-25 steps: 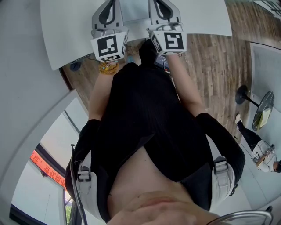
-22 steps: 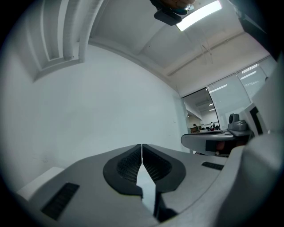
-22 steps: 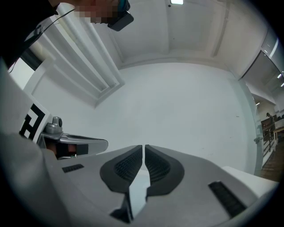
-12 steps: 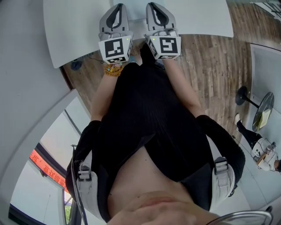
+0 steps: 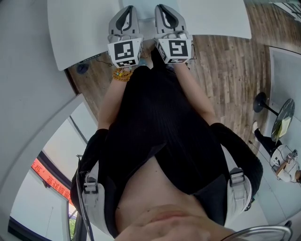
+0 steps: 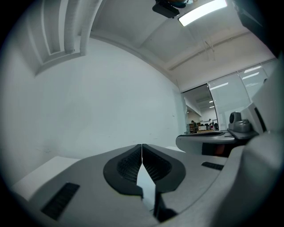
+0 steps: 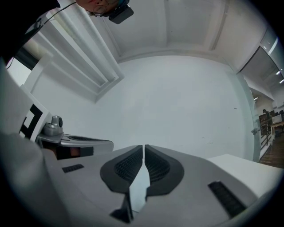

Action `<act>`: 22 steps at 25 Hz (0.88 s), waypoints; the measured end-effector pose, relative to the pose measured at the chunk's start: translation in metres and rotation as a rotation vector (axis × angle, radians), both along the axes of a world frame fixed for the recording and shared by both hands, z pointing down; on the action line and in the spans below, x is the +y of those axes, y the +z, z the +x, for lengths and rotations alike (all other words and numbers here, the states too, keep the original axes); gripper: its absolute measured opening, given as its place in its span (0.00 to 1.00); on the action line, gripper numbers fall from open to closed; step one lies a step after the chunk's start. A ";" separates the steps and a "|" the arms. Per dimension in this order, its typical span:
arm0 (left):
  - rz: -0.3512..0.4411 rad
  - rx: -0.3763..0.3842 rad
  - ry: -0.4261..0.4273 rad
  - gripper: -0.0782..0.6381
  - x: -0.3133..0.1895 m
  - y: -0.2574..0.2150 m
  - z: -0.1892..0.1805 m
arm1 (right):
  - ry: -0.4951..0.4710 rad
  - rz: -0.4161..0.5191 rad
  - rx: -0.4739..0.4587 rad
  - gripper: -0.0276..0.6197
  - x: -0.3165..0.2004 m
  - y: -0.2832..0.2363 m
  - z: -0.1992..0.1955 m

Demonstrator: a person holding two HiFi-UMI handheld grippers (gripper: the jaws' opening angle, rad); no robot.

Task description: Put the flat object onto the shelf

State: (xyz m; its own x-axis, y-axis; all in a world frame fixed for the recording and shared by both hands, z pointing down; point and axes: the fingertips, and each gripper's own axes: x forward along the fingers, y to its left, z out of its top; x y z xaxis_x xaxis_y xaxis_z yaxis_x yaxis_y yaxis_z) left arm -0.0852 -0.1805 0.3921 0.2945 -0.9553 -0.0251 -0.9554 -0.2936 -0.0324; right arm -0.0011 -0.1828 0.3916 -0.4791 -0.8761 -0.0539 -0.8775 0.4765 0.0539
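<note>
No flat object and no shelf shows in any view. In the head view my left gripper and right gripper are held side by side, close together, over the near edge of a white table. Both point forward, with their marker cubes facing the camera. In the left gripper view the left gripper has its ribbed pads pressed together with nothing between them. The right gripper looks the same in its own view, shut and empty. Each gripper view faces a bare white wall.
The person's black-clad torso and arms fill the middle of the head view. A wooden floor lies to the right, with a small round black table and a seated person far right. The neighbouring gripper body sits close alongside.
Both grippers have moved a little forward over the table's edge. The left one has also shifted right, closer to the right one. The jaws stay shut.
</note>
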 end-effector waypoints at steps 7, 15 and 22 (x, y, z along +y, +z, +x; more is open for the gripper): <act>-0.008 -0.003 -0.002 0.13 0.000 0.005 -0.003 | -0.008 0.001 0.001 0.10 -0.001 0.001 0.000; -0.007 -0.002 0.002 0.13 -0.002 0.003 0.001 | 0.006 -0.005 0.003 0.10 -0.007 0.001 0.017; -0.018 -0.004 0.000 0.13 -0.003 0.006 0.002 | 0.029 -0.011 0.018 0.10 -0.013 0.006 0.036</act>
